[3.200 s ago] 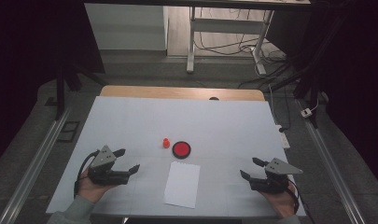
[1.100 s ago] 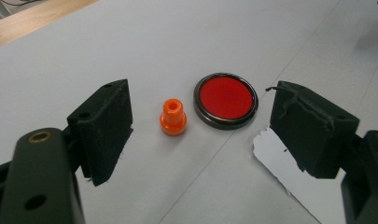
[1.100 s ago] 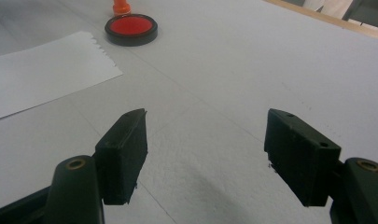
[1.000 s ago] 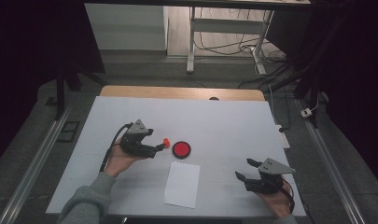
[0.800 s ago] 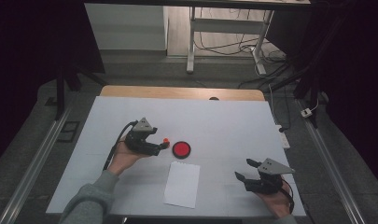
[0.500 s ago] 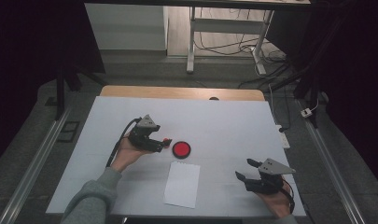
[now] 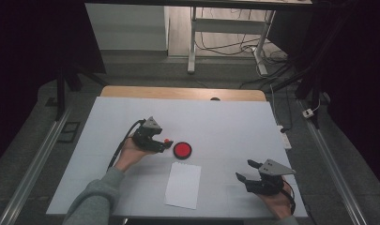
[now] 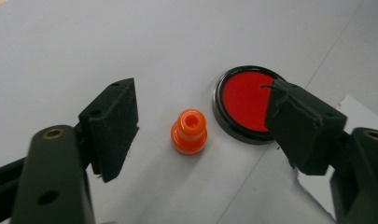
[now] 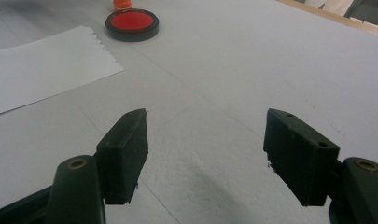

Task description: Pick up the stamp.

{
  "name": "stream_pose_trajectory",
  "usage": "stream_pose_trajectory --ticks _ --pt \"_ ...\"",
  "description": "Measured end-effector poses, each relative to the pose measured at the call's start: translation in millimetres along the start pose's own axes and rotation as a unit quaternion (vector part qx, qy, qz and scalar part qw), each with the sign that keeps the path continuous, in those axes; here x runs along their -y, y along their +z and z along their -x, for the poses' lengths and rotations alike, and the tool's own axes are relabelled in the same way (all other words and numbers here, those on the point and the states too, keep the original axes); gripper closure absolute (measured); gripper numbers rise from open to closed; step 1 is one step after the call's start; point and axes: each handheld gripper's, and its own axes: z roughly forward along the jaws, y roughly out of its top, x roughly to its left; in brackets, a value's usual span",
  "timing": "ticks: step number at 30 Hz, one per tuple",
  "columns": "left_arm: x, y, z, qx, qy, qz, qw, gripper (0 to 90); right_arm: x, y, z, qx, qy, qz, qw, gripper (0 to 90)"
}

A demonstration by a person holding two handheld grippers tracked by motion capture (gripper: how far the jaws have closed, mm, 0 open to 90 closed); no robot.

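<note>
A small orange knob-shaped piece (image 8: 189,131) stands upright on the white table, just left of a red disc with a black rim (image 8: 245,105). My left gripper (image 8: 203,100) is lowered around the orange piece (image 7: 167,140). Its jaws have just been closing a little, with the piece between them and a gap on both sides. In the high view the left gripper (image 7: 165,144) sits just left of the red disc (image 7: 182,150). My right gripper (image 7: 246,171) rests open near the table's front right, with nothing between its jaws (image 9: 207,126).
A white sheet of paper (image 7: 183,185) with a ragged edge lies in front of the red disc, also seen in the right gripper view as paper (image 9: 42,65). The white table (image 7: 225,122) has a wooden strip at its far edge. Cables and a desk frame stand on the floor beyond.
My left hand has moved right and down, from the table's front left to the orange piece, which now sits between its jaws. The right gripper has stayed put.
</note>
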Motion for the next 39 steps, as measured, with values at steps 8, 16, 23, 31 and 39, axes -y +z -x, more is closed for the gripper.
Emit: stream_pose_trajectory --ticks 8,16,23,31,39 --pt "4.7 11.5 -1.9 -0.001 0.015 -0.017 0.9997 36.9 1.5 -0.3 1.2 0.002 -0.001 -0.007 1.0000 29.9" --pt "8.1 20.0 -4.5 0.001 0.020 -0.022 0.9995 45.9 2.3 0.5 1.2 0.004 -0.003 -0.012 0.9999 29.9" --pt "8.6 20.7 -5.2 0.005 0.022 -0.020 0.9995 53.5 2.9 0.9 1.2 0.002 -0.004 -0.013 0.9999 29.9" --pt "9.4 23.9 -4.6 0.008 0.027 -0.025 0.9993 64.7 2.9 0.7 0.6 0.003 -0.008 -0.013 0.9999 29.9" --pt "9.7 23.2 -5.9 0.010 0.023 -0.027 0.9993 72.0 2.4 0.1 0.1 0.004 -0.011 -0.010 0.9999 30.1"
